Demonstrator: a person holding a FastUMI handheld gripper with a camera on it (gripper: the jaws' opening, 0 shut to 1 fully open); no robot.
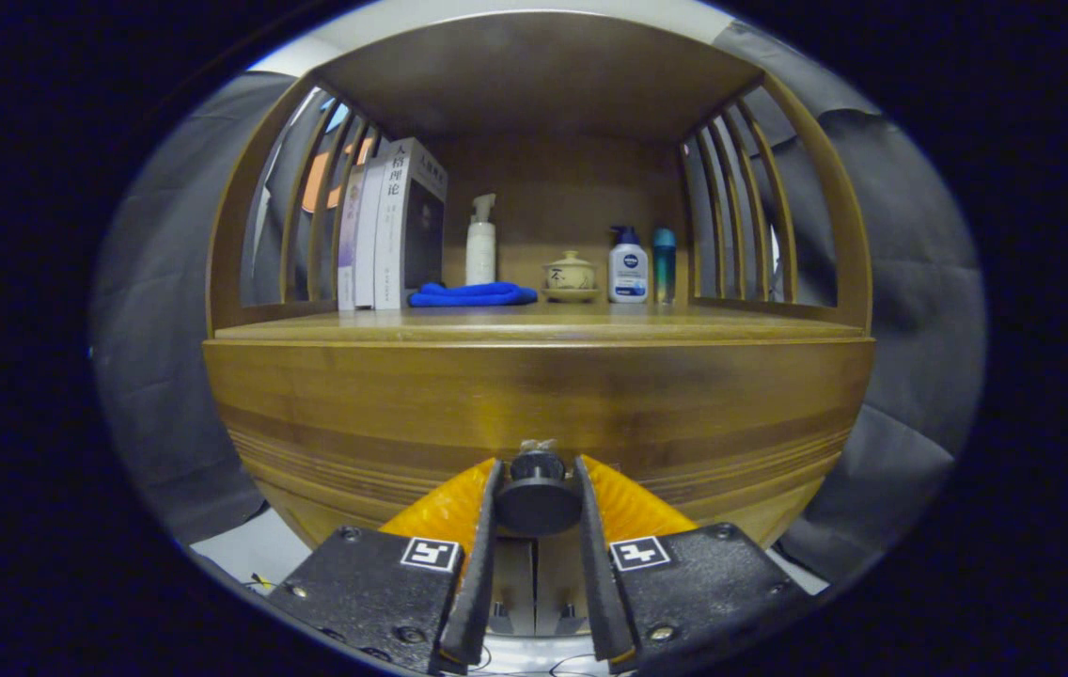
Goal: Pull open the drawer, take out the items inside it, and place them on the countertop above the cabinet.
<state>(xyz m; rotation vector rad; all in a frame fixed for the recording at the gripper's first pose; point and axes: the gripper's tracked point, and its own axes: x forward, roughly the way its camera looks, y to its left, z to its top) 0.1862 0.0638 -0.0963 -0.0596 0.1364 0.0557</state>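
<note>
Gripper view: tool pinches the drawer knob, hiding the drawer front below it.

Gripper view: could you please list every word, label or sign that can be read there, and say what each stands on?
"人格理论": spine of the tall white book upright on the wooden shelf; the smaller print below is unreadable.
White pump bottle with blue label: lettering too small to read.
Square black-and-white markers on the gripper: patterns, no words; its fingers press on the dark round drawer knob.
</note>
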